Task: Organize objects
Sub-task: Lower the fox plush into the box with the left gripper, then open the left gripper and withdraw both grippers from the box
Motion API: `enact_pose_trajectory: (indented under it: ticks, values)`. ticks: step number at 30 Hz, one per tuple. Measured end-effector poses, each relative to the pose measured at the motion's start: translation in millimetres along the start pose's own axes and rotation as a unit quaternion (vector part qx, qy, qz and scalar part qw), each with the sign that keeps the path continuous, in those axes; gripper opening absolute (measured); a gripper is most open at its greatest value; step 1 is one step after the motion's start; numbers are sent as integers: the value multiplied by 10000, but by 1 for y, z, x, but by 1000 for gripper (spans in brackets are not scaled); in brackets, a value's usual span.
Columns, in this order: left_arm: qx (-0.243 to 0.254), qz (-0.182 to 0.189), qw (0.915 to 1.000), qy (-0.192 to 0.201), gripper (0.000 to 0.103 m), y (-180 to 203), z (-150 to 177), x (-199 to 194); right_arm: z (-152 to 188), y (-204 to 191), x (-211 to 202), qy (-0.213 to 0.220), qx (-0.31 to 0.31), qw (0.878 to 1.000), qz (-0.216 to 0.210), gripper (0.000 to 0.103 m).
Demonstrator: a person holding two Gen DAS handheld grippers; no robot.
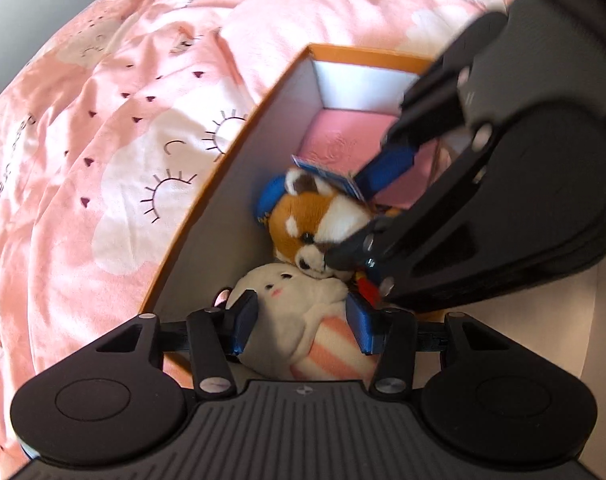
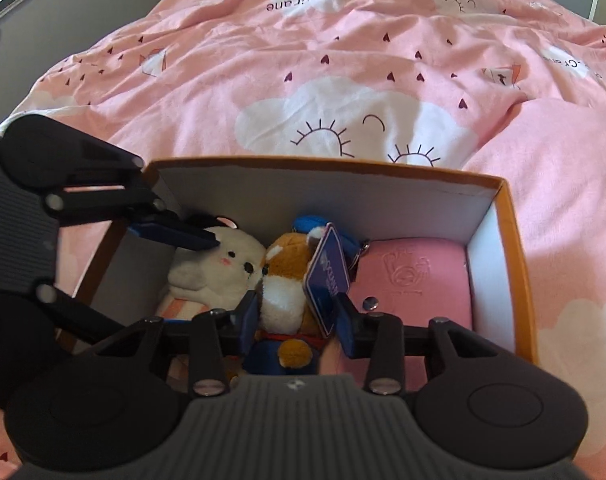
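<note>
**Two grippers down in the orange box, one on each soft toy**

An open cardboard box with an orange outside and white inner walls sits on a bed covered by a pink quilt printed with white clouds and small dark hearts. Inside the box, at one end, lies a flat pink case with an embossed pattern and a metal snap. Next to it are two plush toys, pressed face to face.

The left gripper reaches steeply down over the cream-white plush animal with pink cheeks and a pink-and-white striped body. Its blue-padded fingers stand on either side of the toy's body and appear to press into the plush, so it looks clamped on it.

The right gripper comes down beside it over the orange-and-white plush red panda in a blue cap and blue clothes. Its blue pads sit close against the toy's chest on both sides, apparently gripping it. A purple paper hang tag on the panda stands up against the finger on the right of that view.

The two grippers are near each other inside the box, both toys resting low against the long white wall.
</note>
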State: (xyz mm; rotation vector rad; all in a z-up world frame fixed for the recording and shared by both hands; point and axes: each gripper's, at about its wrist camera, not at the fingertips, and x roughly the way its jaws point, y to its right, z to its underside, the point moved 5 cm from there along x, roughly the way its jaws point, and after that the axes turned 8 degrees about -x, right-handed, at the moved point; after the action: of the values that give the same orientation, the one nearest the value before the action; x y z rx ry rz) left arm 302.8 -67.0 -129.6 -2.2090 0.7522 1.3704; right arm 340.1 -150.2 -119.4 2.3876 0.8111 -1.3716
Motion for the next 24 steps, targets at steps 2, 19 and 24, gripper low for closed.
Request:
enact_pose_trajectory:
  ticks: [2, 19, 24]
  values:
    - [-156, 1, 9998, 84, 55, -3, 4, -3, -1, 4, 7, -30, 176, 9998, -61, 44]
    - [-2072, -687, 9648, 1467, 62, 13, 24, -78, 5, -8, -47, 461, 131, 9985, 265, 65]
    - [-2844, -1002, 9369, 1770, 62, 22, 37, -113, 22, -29, -84, 913, 243, 9944, 476, 65]
